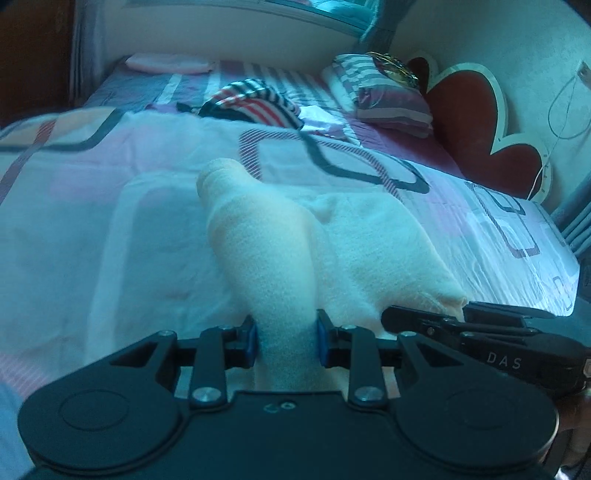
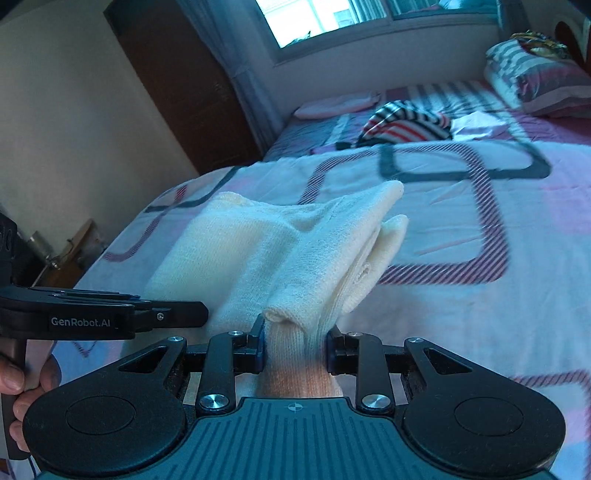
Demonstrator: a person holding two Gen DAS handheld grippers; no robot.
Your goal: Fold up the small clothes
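Observation:
A cream knitted garment [image 1: 295, 251] is lifted over the bed, bunched into folds. My left gripper [image 1: 286, 341] is shut on one bunched part of it, blue pads pressing both sides. The right gripper [image 1: 424, 321] shows at the lower right of the left wrist view, beside the cloth's other edge. In the right wrist view the same cream garment [image 2: 258, 251] hangs forward from my right gripper [image 2: 295, 349], which is shut on a rolled edge. The left gripper [image 2: 177, 314] pokes in from the left there, held by a hand [image 2: 14, 384].
The bed carries a white and pink patterned cover [image 1: 129, 206]. A striped garment [image 1: 255, 101] lies crumpled farther back, a pink folded cloth [image 1: 166, 62] near the far edge, a striped pillow [image 1: 388, 92] by the red heart-shaped headboard [image 1: 472, 122]. A dark wardrobe [image 2: 184, 74] and a window [image 2: 351, 18] stand beyond.

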